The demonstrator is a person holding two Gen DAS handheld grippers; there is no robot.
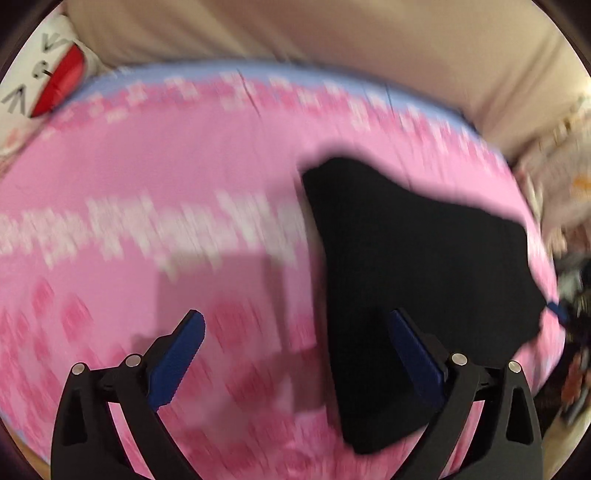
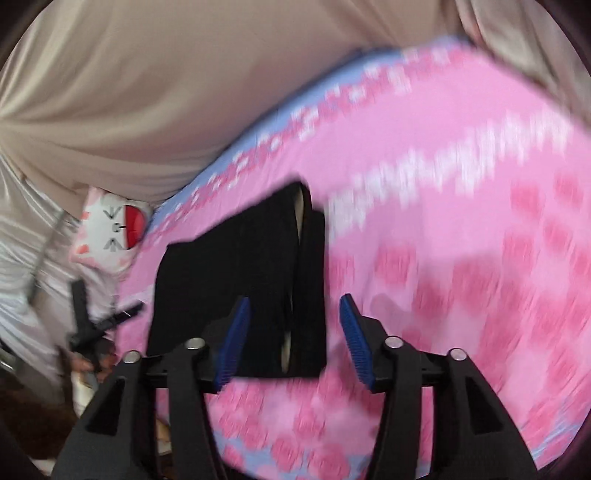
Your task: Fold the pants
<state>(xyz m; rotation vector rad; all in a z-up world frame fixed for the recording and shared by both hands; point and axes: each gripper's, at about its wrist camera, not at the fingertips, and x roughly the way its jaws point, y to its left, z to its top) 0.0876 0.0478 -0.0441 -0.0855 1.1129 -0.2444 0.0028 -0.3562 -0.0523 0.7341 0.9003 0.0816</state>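
Observation:
The black pants (image 1: 406, 258) lie folded on a pink patterned bedspread (image 1: 184, 166). In the left wrist view my left gripper (image 1: 297, 319) hangs open and wide above the bed. Its right finger is over the pants' left edge, its left finger over bare spread, and nothing is between the pads. In the right wrist view the pants (image 2: 221, 258) show as a folded stack with a pale lining in the fold. My right gripper (image 2: 295, 302) stands open just above the stack's near right part, gripping nothing. Both views are blurred.
Beige draped fabric (image 1: 332, 29) rises behind the bed. A white cushion with a red mouth (image 2: 114, 229) lies at the bed's far corner. The bedspread (image 2: 461, 221) stretches right of the pants. A black gripper frame (image 2: 83, 314) shows past the bed's left edge.

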